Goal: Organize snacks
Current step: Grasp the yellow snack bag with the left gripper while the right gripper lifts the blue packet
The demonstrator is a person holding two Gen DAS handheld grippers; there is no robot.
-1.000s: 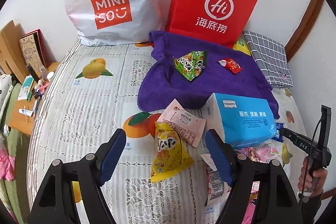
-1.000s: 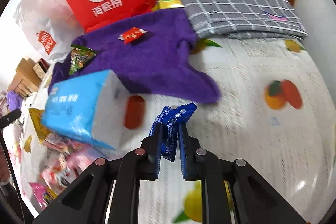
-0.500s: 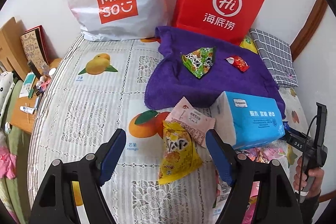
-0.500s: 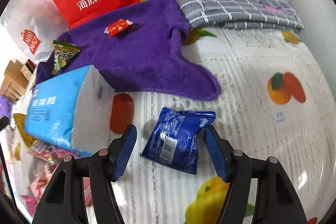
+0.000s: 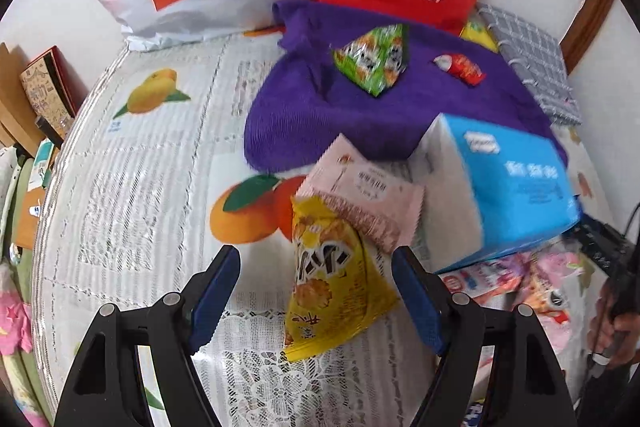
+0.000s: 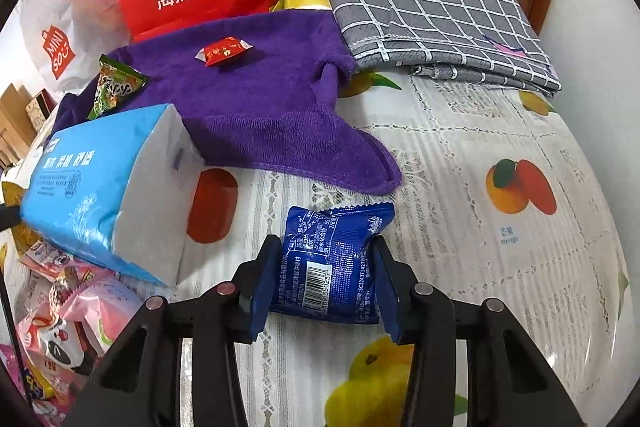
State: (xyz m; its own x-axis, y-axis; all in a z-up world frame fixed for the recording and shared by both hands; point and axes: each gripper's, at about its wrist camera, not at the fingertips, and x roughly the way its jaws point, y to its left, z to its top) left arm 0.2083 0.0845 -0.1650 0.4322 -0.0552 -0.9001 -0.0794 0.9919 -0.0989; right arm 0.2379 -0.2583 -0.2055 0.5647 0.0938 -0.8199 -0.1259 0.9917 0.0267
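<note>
Between our right gripper's (image 6: 325, 281) blue-padded fingers lies the blue snack packet (image 6: 334, 263), a flat crinkled foil pouch with serrated ends and a barcode facing up. The jaws stand partly open, flanking its long edges; we cannot tell whether the pads touch it. It rests on the lace-patterned, fruit-printed tablecloth (image 6: 480, 147), just short of the purple towel's (image 6: 256, 107) plush corner ahead.

Our left gripper (image 5: 316, 291) is held low over the cloth with jaws spread wide, holding nothing. The yellow snack bag (image 5: 328, 279), glossy and puffed, sits between them toward the right finger, and a pink packet (image 5: 364, 199) with zigzag edges overlaps its far end.

Ahead-right of the left jaws stands the blue tissue pack (image 5: 504, 187), soft plastic over a white block. On the towel beyond lie a green triangular packet (image 5: 372, 59) and a small red candy (image 5: 460, 67).

Only the right view shows the folded grey checked cloth (image 6: 432, 15) fully; only the left shows the orange print beneath the snacks.
</note>
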